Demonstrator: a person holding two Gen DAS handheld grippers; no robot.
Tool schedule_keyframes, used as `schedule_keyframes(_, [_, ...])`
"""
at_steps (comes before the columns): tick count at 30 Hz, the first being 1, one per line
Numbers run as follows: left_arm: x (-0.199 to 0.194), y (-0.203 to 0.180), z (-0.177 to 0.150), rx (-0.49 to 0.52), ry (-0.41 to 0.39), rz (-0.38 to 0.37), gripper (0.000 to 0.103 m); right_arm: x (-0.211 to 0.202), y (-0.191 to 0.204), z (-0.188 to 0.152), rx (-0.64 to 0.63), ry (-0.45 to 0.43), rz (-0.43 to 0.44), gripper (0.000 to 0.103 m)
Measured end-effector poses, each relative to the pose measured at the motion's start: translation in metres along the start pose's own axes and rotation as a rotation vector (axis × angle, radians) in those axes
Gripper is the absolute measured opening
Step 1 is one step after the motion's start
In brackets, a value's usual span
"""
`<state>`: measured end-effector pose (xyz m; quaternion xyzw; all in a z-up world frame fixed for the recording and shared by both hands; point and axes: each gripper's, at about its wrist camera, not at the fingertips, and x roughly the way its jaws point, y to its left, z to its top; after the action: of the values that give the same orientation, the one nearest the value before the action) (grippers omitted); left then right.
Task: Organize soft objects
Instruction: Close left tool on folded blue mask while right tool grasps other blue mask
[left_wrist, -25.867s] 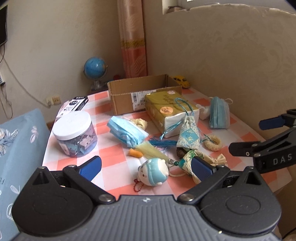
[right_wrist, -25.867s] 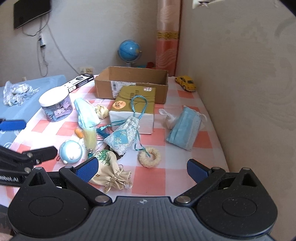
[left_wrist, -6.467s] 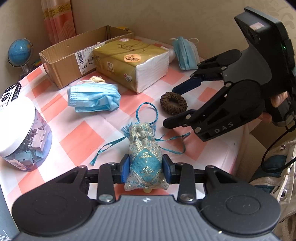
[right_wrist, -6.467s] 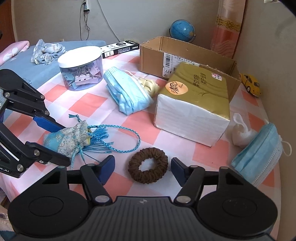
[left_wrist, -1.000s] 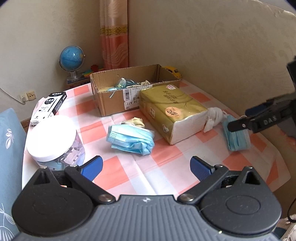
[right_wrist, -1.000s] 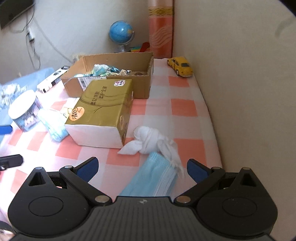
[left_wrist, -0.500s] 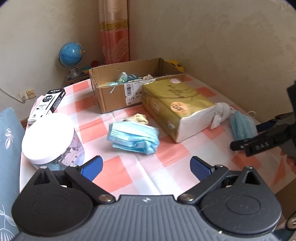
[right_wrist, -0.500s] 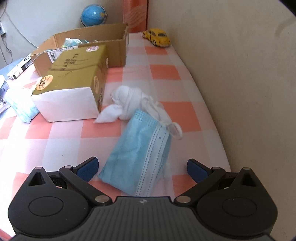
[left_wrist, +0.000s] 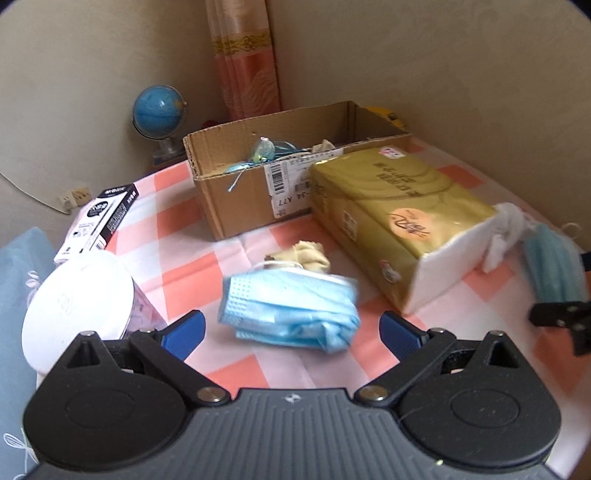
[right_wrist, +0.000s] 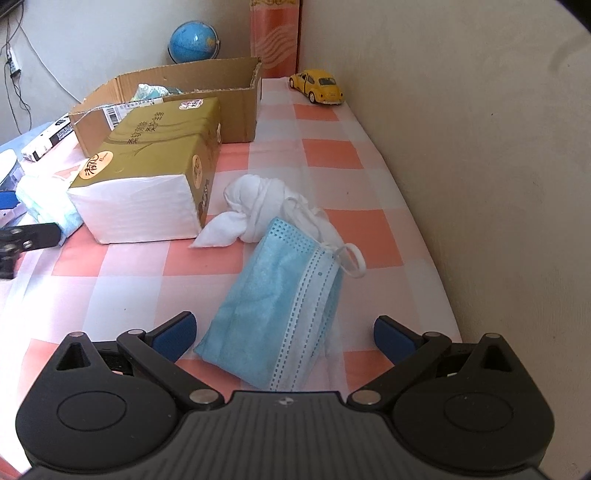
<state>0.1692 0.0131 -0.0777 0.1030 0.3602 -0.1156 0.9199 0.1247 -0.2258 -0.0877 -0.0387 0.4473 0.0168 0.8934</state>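
My right tool (right_wrist: 283, 334) is spread wide at the bottom of its frame, and a folded blue mask (right_wrist: 280, 310) lies flat between its two fingers, not yet touched by either. Just above the mask, at the middle of the frame, a knotted white cloth (right_wrist: 255, 210) touches its upper end. Left of the cloth stands the gold tissue pack (right_wrist: 147, 155), and behind it the cardboard box (right_wrist: 236, 110) in the upper left holds some soft things. A yellow toy car (right_wrist: 319, 88) sits near the wall at the top.

My left tool (left_wrist: 291, 330) is also spread apart and holds nothing. Between its fingers, in the lower middle of its frame, lies a second, crumpled blue mask (left_wrist: 291, 310) on the checked tabletop (left_wrist: 184, 258). A beige pouch (left_wrist: 301, 254) lies just above it. A white-lidded jar (left_wrist: 79, 310) stands at the left edge.
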Motion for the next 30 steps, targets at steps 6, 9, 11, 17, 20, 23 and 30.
schedule_keyframes(6, [0.007, -0.013, 0.004, 0.062, -0.005, 0.051, 0.1, -0.002, -0.001, -0.005, -0.003, -0.03, 0.002, 0.103])
schedule_keyframes(9, [0.006, -0.019, 0.006, 0.094, -0.03, 0.094, 0.099, -0.004, -0.001, -0.007, 0.0, -0.039, 0.0, 0.103])
schedule_keyframes(11, [0.008, -0.022, 0.007, 0.109, -0.035, 0.109, 0.095, -0.003, 0.0, -0.006, 0.004, -0.043, -0.003, 0.103])
schedule_keyframes(17, [0.015, -0.018, 0.008, 0.084, -0.009, 0.083, 0.082, -0.004, 0.001, -0.005, 0.005, -0.035, -0.003, 0.103])
schedule_keyframes(20, [0.015, -0.017, 0.006, 0.09, -0.003, 0.069, 0.082, -0.005, 0.002, -0.001, 0.002, -0.016, 0.0, 0.103])
schedule_keyframes(23, [0.015, -0.017, 0.006, 0.095, -0.001, 0.051, 0.081, -0.012, 0.005, 0.002, 0.006, -0.029, 0.032, 0.101])
schedule_keyframes(30, [0.011, -0.011, 0.006, 0.075, 0.001, 0.011, 0.075, -0.015, 0.009, 0.008, 0.024, -0.017, 0.009, 0.081])
